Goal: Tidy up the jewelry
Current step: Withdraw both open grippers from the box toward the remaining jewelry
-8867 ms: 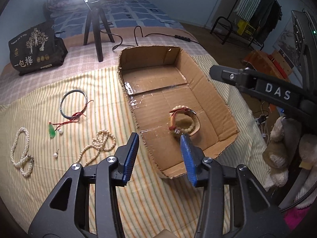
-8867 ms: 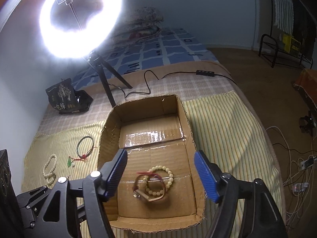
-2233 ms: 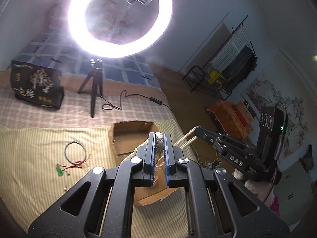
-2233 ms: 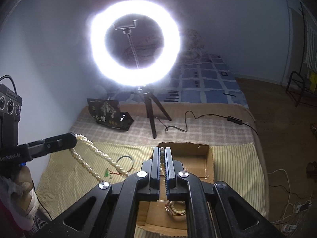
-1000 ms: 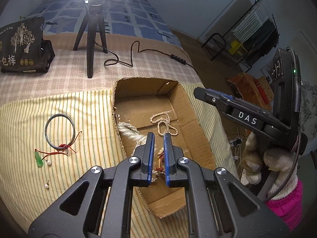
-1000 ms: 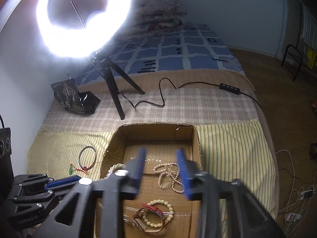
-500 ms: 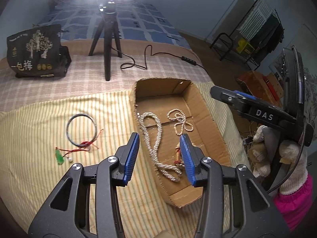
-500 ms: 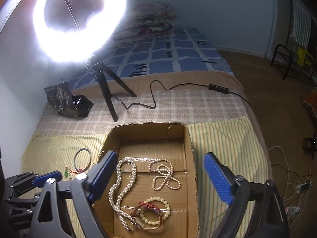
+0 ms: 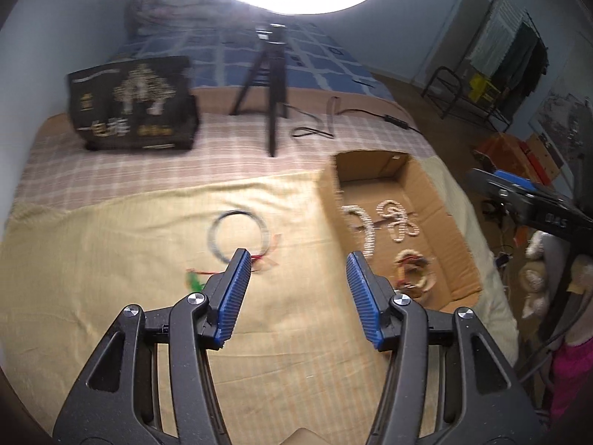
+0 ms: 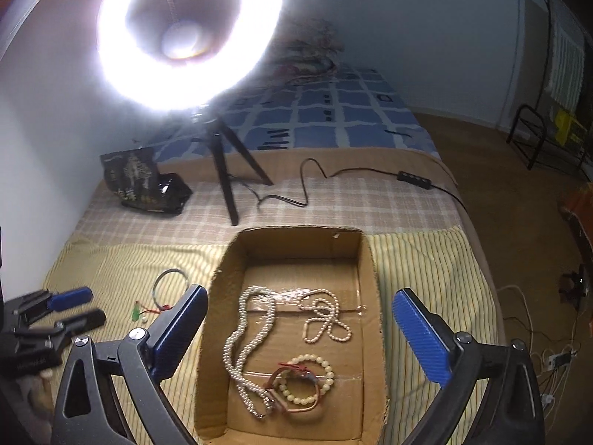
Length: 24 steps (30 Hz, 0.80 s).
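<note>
The cardboard box (image 10: 367, 259) holds a long pearl necklace (image 10: 241, 333), a short pearl strand (image 10: 326, 319) and a bead bracelet with a red strap (image 10: 300, 382). My right gripper (image 10: 300, 291) hovers above the box, its jaws opening wide with nothing between them. On the striped cloth to the left of the box lie a dark bangle (image 9: 237, 235) and a green pendant on a red cord (image 9: 192, 280). My left gripper (image 9: 296, 256) hangs over the cloth just in front of the bangle, its jaws opening and empty. The left wrist view is blurred.
A ring light (image 10: 189, 37) on a black tripod (image 9: 274, 111) stands behind the box, its cable (image 10: 307, 178) trailing right. A black printed bag (image 9: 133, 107) sits at the back left. The bed edge drops off right of the box, beside a plush toy (image 9: 537, 274).
Both grippers have let go of the pearl strands, which now lie in the box, and have opened. The left gripper has swung left from the box to the bangle.
</note>
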Each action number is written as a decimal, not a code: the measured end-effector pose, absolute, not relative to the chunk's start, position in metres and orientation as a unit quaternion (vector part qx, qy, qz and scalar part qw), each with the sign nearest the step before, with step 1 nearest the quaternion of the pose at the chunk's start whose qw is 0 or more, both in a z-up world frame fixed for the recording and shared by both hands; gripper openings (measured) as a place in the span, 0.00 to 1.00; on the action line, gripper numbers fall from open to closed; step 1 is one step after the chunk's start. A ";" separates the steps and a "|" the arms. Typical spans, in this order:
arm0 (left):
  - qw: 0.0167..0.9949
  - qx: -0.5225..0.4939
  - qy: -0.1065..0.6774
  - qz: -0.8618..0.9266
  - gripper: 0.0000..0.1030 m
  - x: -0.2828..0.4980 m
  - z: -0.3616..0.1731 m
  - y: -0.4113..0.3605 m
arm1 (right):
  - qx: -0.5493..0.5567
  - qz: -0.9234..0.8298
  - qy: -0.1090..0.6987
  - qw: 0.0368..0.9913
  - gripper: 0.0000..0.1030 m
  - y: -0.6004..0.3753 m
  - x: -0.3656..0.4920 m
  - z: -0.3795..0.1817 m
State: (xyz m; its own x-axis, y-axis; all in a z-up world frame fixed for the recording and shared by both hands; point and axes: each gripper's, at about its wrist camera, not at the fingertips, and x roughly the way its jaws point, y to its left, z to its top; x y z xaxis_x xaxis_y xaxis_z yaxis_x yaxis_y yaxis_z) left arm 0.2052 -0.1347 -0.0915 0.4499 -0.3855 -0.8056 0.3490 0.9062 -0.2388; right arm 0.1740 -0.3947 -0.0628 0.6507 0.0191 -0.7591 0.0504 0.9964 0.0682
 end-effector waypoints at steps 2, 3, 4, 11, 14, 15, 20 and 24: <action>0.854 -0.030 0.480 -0.198 0.53 0.206 -0.094 -0.111 | 0.035 0.000 0.414 0.909 0.98 -0.386 0.173 -0.059; 0.855 -0.035 0.480 -0.191 0.53 0.206 -0.096 -0.101 | 0.035 0.005 0.412 0.910 0.98 -0.382 0.172 -0.058; 0.856 -0.037 0.481 -0.185 0.53 0.205 -0.097 -0.094 | 0.035 0.009 0.411 0.911 0.98 -0.379 0.172 -0.057; 0.857 -0.058 0.491 -0.144 0.53 0.206 -0.109 -0.039 | 0.017 0.037 0.393 0.918 0.98 -0.352 0.174 -0.057; 0.856 -0.068 0.493 -0.140 0.53 0.204 -0.114 -0.025 | 0.006 0.052 0.385 0.921 0.98 -0.340 0.176 -0.057; 0.854 -0.072 0.495 -0.141 0.53 0.204 -0.116 -0.021 | 0.001 0.057 0.389 0.919 0.98 -0.334 0.179 -0.059; 0.849 -0.067 0.502 -0.154 0.53 0.200 -0.123 -0.018 | -0.021 0.079 0.414 0.907 0.98 -0.312 0.195 -0.066; 0.844 -0.054 0.507 -0.170 0.53 0.195 -0.128 -0.024 | -0.028 0.102 0.450 0.887 0.94 -0.295 0.212 -0.078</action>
